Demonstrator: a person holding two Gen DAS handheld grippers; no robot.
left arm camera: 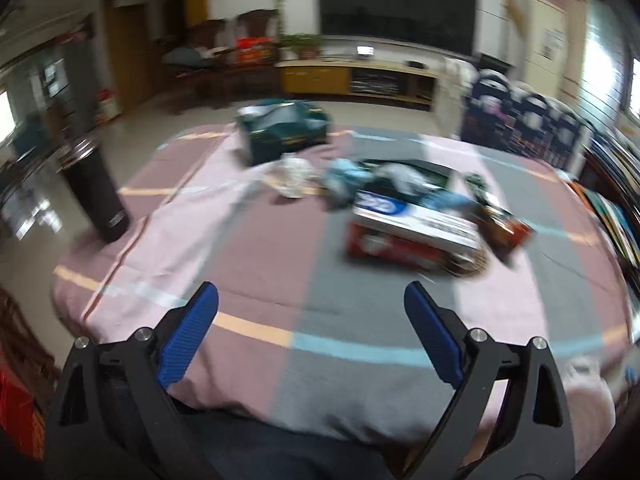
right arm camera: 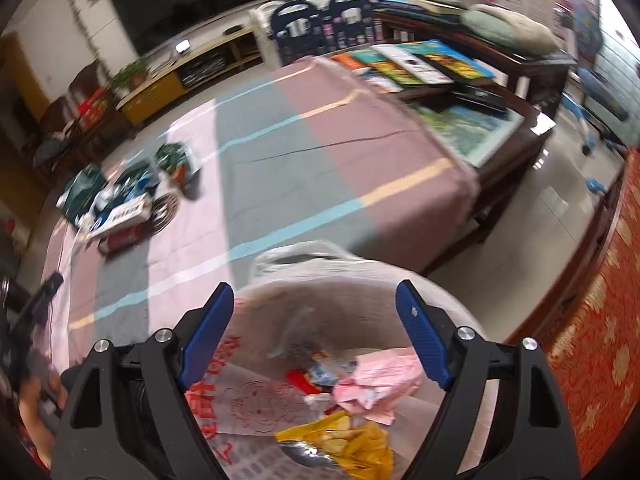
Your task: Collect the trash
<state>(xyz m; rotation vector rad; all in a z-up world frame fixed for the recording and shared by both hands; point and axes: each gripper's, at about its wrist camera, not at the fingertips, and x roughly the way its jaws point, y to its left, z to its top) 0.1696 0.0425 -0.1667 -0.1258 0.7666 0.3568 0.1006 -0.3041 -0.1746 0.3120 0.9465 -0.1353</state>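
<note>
In the left wrist view my left gripper (left arm camera: 312, 300) hangs open over the striped tablecloth (left arm camera: 260, 248), with nothing between its blue pads. Farther up the table lies the trash: a crumpled white wad (left arm camera: 294, 174), a crumpled blue piece (left arm camera: 344, 178) and a red and white box (left arm camera: 416, 224). My right gripper (right arm camera: 314, 300) stands open above the mouth of a white plastic bag (right arm camera: 340, 264). Inside the bag lie a yellow wrapper (right arm camera: 352, 444) and pink paper (right arm camera: 380, 384). The pads do not press on the bag.
A green box (left arm camera: 284, 128) sits at the table's far side and a black flask (left arm camera: 98, 196) stands near its left edge. A low wooden table with books (right arm camera: 408, 64) stands right of the cloth. A red patterned fabric (right arm camera: 600, 340) fills the right.
</note>
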